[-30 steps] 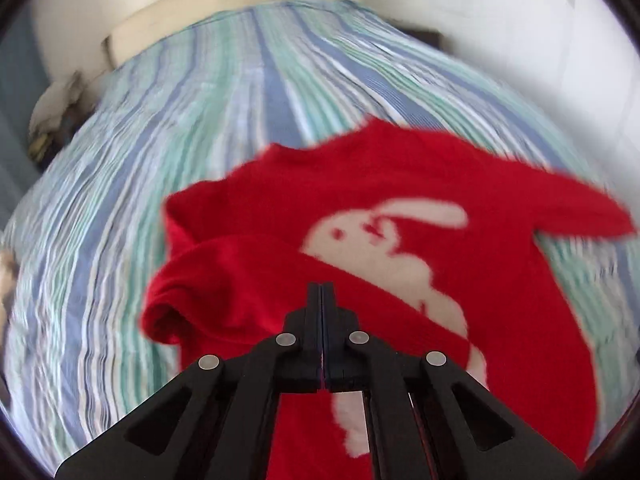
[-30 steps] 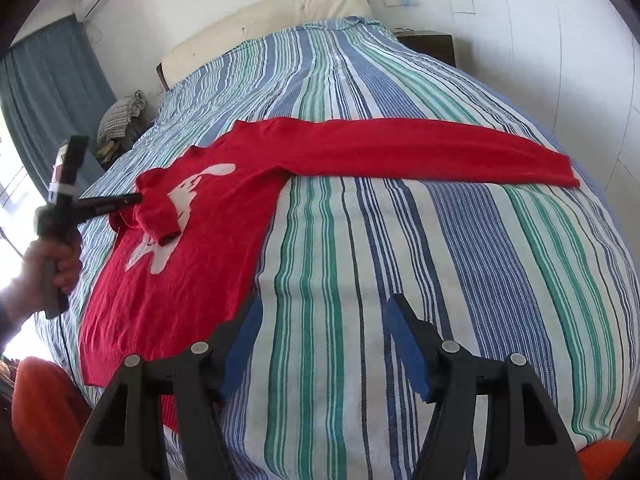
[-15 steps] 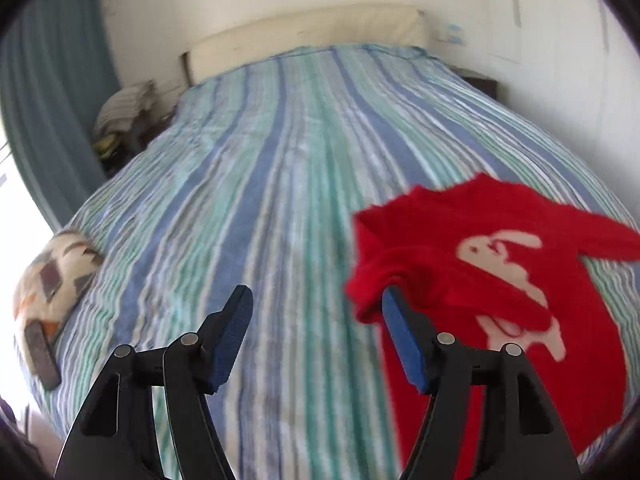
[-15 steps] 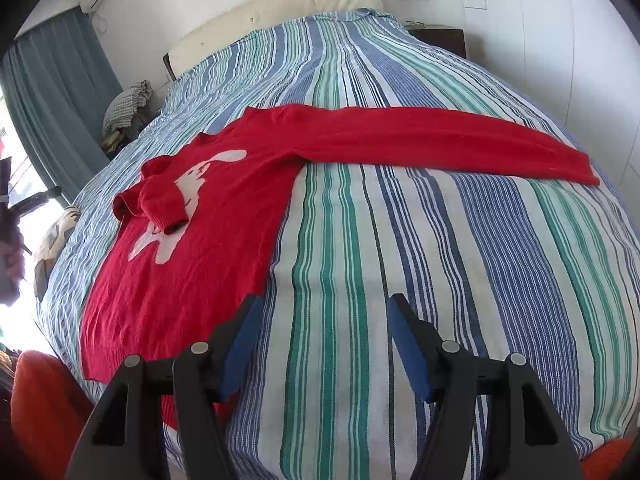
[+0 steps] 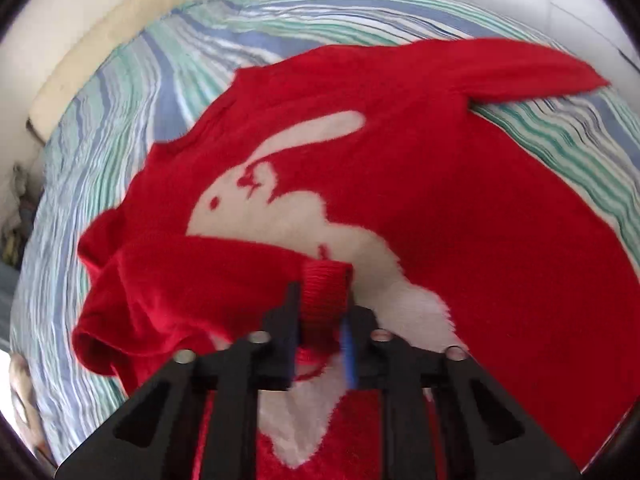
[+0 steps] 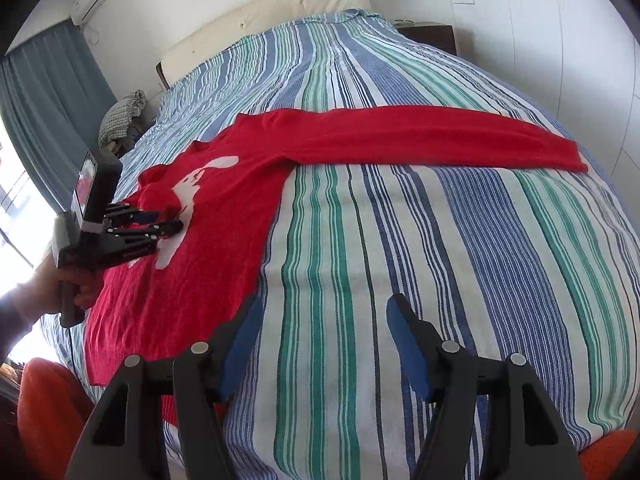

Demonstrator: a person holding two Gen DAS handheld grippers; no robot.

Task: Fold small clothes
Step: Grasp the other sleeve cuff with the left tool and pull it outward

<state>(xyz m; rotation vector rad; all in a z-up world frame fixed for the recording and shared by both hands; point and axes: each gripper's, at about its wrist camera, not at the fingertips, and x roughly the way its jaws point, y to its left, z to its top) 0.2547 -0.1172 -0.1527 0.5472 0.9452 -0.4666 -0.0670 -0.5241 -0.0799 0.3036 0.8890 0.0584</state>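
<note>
Red knitted sweater with a white rabbit motif [image 5: 460, 216] lay face up on the bed with the blue, green and white striped cover [image 6: 400, 240], collar toward the cream headboard [image 6: 280, 12].

Left gripper [image 5: 320, 320]: jaws part-closed around the ribbed cuff of the near sleeve [image 5: 324, 284], the knit filling the gap between them. Contact looked likely; whether the grip was firm could not be told, as the frame was motion-blurred. Behind the cuff, the sleeve ran off to the left of the jaws in a bunched, rumpled roll lying across the rabbit's body. In the right wrist view the same gripper [image 6: 168, 226] sat low over the chest panel, held by the person's hand [image 6: 52, 288].

Right gripper [image 6: 324, 344]: jaws spread wide, nothing between them, hovering over bare striped cover. The sweater hem was just to the left of its jaws. The far sleeve [image 6: 440, 136] stretched flat and straight well ahead of the jaws, its cuff out to the right.

Step in hand (judgement): first sleeve fold, with the near sleeve being laid across the front. It was not yet flat.

Next move calls for (judgement): drawing the cuff further across so that the bunched part pays out smooth, then setting it down flat on the chest panel. The far sleeve remains for the right gripper. Loose knit stretches and drags, so pull slowly.
</note>
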